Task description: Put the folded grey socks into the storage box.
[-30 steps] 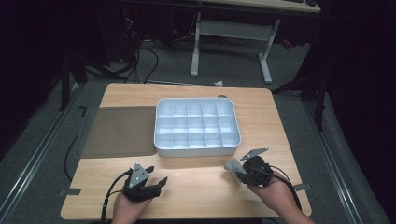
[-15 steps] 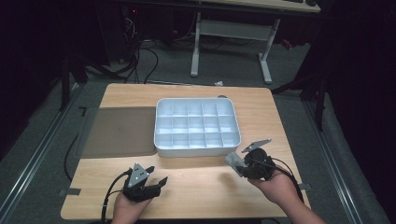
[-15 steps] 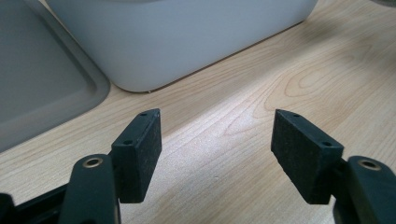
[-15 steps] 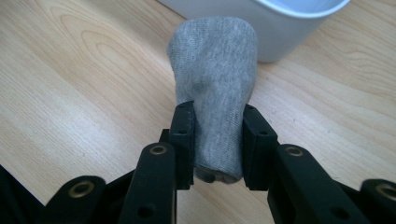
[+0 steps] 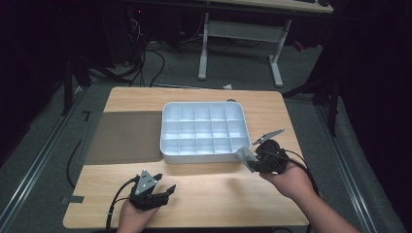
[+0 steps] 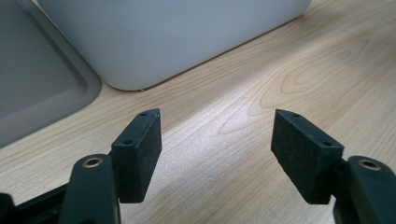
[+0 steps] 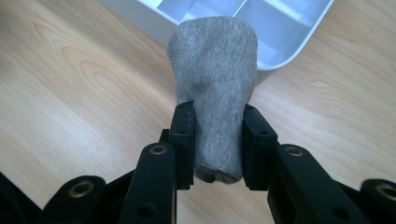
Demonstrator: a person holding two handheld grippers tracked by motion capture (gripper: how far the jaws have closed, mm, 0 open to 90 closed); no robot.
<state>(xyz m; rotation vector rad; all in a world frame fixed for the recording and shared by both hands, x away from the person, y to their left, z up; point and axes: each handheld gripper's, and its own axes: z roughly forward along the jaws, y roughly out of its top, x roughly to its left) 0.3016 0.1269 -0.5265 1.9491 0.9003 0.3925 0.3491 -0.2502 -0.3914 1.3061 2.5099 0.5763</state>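
Since the earlier high view, the right gripper has climbed from the lower right of the frame toward the near right corner of the white tray, while the left gripper has kept its place at the lower left.

Seen in the right gripper view, the jaws are clenched on a rolled grey cloth, one black pad pressing each side of it. The roll stands up out of the jaws and widens toward its far end, which covers part of the tray's corner at the top of that frame. In the high view the cloth shows as a pale grey patch just left of the gripper body, close to the tray's lower right corner; whether it touches the tray cannot be told.

In the left gripper view the jaws stand wide apart with nothing between the pads, above bare wood. Its hand comes in from the bottom edge of the high view.

The white compartment tray sits at the middle of the wooden table, its cells arranged in rows. A flat grey lid lies touching its left side. In the left gripper view the tray's rounded wall fills the top and the lid lies at the upper left.
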